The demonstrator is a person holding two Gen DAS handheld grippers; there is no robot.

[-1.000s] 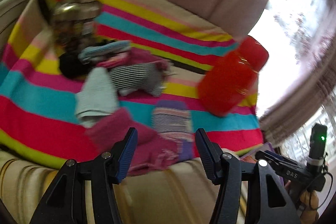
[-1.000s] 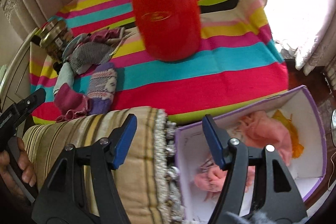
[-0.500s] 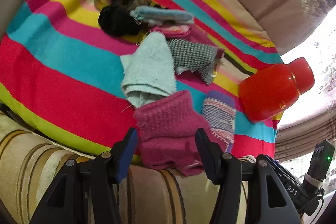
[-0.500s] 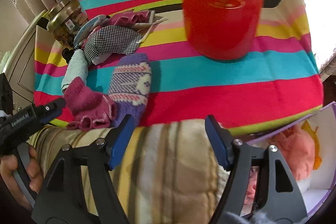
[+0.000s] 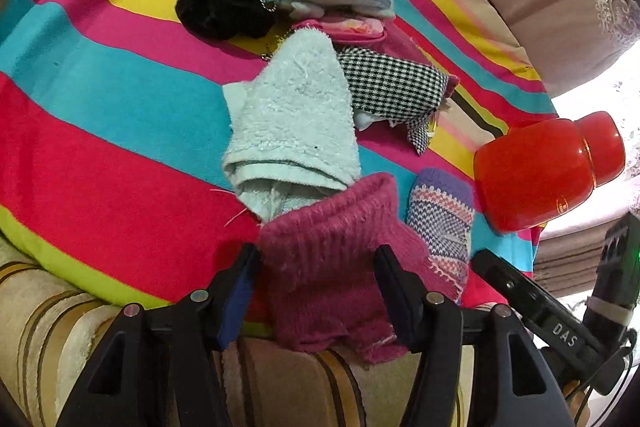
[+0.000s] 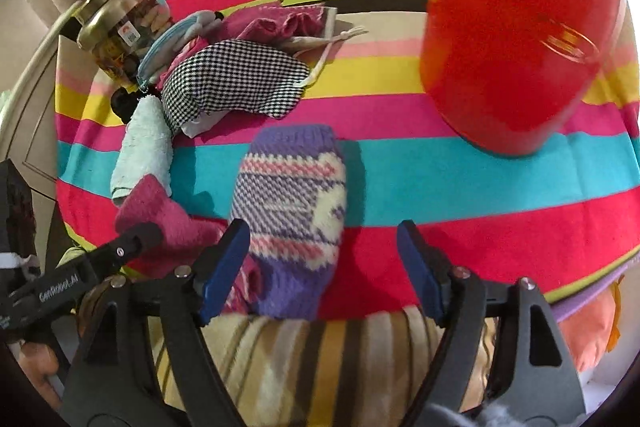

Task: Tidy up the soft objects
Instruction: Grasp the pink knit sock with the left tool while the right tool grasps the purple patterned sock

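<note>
A magenta knit sock (image 5: 332, 267) lies at the near edge of the striped cloth (image 5: 100, 131). My left gripper (image 5: 316, 267) is open, its jaws on either side of the sock. A purple patterned knit sock (image 6: 292, 211) lies beside it; it also shows in the left wrist view (image 5: 440, 223). My right gripper (image 6: 324, 251) is open, its left jaw by the purple sock's near end. Behind lie a pale green towel (image 5: 292, 123), a houndstooth pouch (image 5: 392, 87) and a black fluffy thing (image 5: 216, 7).
A red plastic jar (image 6: 516, 39) stands on the cloth at the right. A glass jar with a gold lid (image 6: 116, 23) stands at the back left. A striped cushion (image 6: 320, 367) lies under both grippers. A purple-edged box with pink cloth (image 6: 588, 327) sits at the lower right.
Both grippers have moved forward over the cushion toward the cloth. The left jaws now flank the magenta sock; the right gripper has come up to the purple sock.
</note>
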